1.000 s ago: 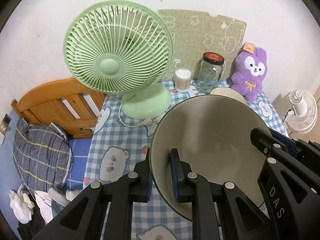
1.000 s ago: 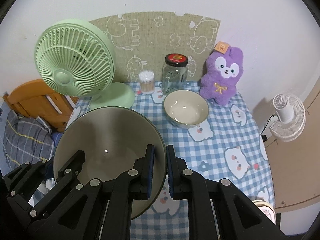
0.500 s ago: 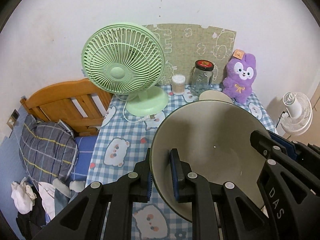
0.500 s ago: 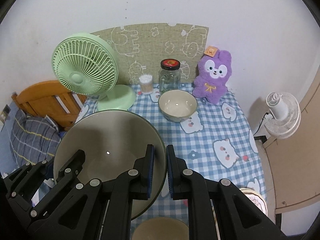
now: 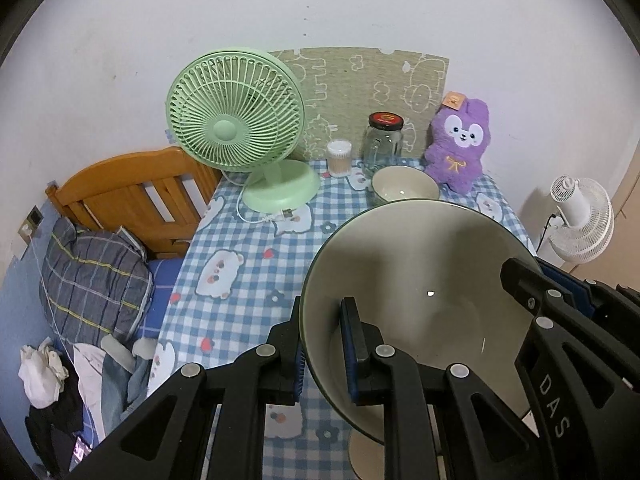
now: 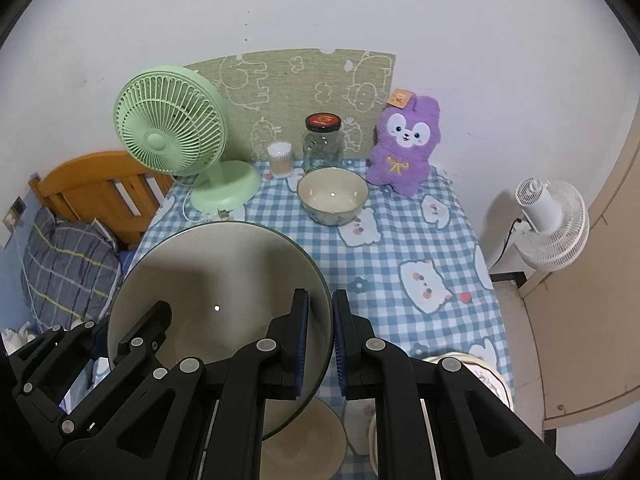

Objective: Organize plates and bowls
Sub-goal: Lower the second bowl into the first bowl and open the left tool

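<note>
A large cream bowl with a dark green rim [image 5: 420,280] hangs tilted above the near part of the checked table [image 6: 400,248]. My left gripper [image 5: 320,344] is shut on its left rim, one pad inside and one outside. My right gripper [image 6: 320,336] is shut on the opposite rim of that bowl [image 6: 208,280]. A smaller cream bowl [image 6: 333,195] stands at the back of the table near the jar. Under the held bowl a tan dish [image 6: 316,432] lies at the near edge. Beside it is a patterned plate [image 6: 484,372], partly hidden by my right gripper.
At the back stand a green desk fan [image 6: 172,148], a cotton swab tub [image 6: 281,159], a glass jar with a red lid [image 6: 323,144] and a purple plush rabbit [image 6: 404,148]. A wooden bed head [image 5: 132,192] lies left. A white fan [image 6: 548,224] stands right.
Both grippers have drawn back from the wall toward the near edge, carrying the big bowl slightly higher. The tan dish and patterned plate have come into view below.
</note>
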Available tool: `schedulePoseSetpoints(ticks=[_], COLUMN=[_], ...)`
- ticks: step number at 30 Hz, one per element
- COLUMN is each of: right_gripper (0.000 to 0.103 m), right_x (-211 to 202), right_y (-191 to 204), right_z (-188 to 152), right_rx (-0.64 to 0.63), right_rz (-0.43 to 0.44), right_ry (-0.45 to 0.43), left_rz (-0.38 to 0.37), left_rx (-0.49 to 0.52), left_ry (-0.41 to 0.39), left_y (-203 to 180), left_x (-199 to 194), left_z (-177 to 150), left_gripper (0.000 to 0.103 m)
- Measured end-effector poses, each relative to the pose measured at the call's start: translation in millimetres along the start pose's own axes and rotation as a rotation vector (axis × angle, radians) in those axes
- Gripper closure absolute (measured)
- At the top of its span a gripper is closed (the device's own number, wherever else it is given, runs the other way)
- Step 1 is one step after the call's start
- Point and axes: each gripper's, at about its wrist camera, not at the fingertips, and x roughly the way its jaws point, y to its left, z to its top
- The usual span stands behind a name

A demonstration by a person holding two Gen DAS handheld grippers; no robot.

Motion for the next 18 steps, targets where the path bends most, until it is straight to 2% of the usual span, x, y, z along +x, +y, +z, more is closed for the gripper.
schedulePoseSetpoints(ticks=[18], right_gripper=[0.088], right_x=[4], right_y=[-20], right_z=[-60], right_rx=[0.018], right_rz=[0.006], right_ry=[0.053], left_rz=[-0.005], left_rx=[-0.018], left_ry=[0.043], left_y=[-22], left_x=[-1], left_z=[-57], left_gripper=[0.09])
